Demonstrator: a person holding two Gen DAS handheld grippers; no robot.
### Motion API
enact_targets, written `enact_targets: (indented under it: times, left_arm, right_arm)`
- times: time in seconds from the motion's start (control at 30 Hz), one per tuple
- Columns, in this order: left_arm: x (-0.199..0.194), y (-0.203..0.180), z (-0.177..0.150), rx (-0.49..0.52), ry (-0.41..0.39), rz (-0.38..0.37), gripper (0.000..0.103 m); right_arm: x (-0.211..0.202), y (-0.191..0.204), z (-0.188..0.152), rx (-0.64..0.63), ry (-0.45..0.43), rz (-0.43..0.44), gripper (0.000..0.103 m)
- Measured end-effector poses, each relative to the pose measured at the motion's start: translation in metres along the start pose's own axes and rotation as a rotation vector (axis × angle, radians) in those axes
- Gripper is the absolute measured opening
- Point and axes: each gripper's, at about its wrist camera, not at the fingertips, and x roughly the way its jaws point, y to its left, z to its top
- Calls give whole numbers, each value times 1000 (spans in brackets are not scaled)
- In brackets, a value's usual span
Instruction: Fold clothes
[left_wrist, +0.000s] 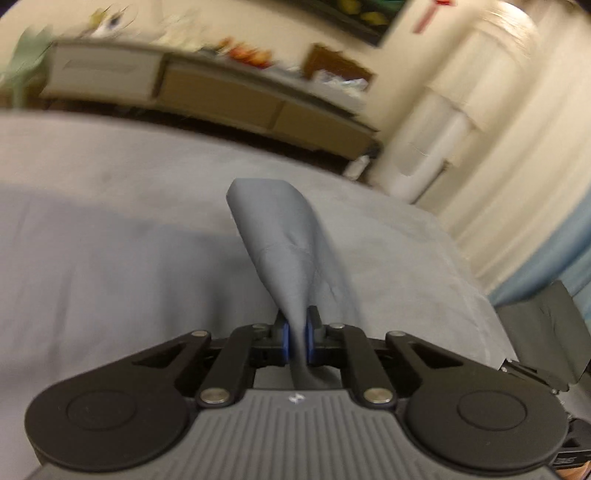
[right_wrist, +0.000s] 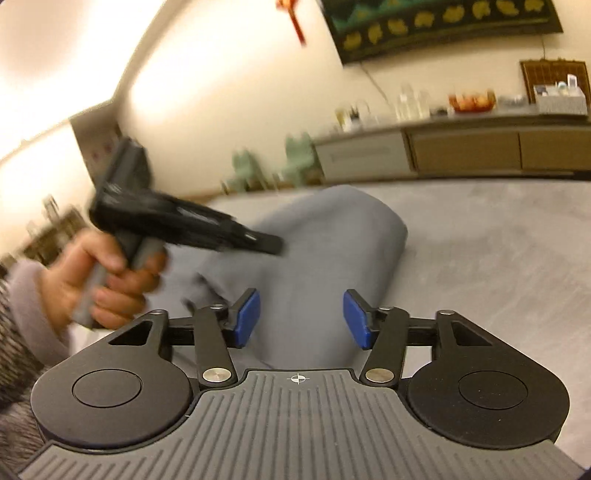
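Where the left hand (right_wrist: 107, 280) grips its handle, the left claw (left_wrist: 298, 338) is pressed together on a gathered fold of the grey garment (left_wrist: 291, 251), lifting it off the grey bed surface (left_wrist: 110, 229). Further right, the right claw (right_wrist: 301, 319) is spread, blue pads (right_wrist: 246, 320) either side of the cloth, touching nothing. Sideboard (right_wrist: 480, 147) behind, blurred.
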Motion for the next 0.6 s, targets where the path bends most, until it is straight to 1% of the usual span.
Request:
enact_targets:
  times: [0.07,0.2,0.23,0.27,0.4,0.43,0.47,0.5,0.57,0.6]
  left_arm:
    - [6,10,-3,-2,12,18,10]
    - [16,12,-11,25,27,71,14]
    - [16,11,-14,39,30,84,17]
    - [14,9,-18,53,28,99,21]
    - [5,2,-37,107,21,152,25]
    - [2,-1,-42,115,20,151,27]
    - [1,-4,-46,130,22,159,31]
    - [0,-10,-48,152,27,177,31]
    - [-1,-20,-53,196,35,214,31]
    - [-1,-25,-55,219,40,232,31]
  right_arm:
    - [27,11,-6,-22,51,-23,40]
    - [67,33,-22,-102,154,-112,37]
    - [68,35,-22,-135,167,-127,33]
    - [69,37,-22,-168,179,-141,32]
    - [73,47,-24,-301,227,-198,32]
    - [74,49,-24,-335,239,-213,32]
    - [75,51,-25,-368,251,-227,32]
    - [76,53,-25,-394,262,-241,32]
    - [77,50,-22,-403,280,-263,32]
    - [76,47,-20,-388,286,-267,32]
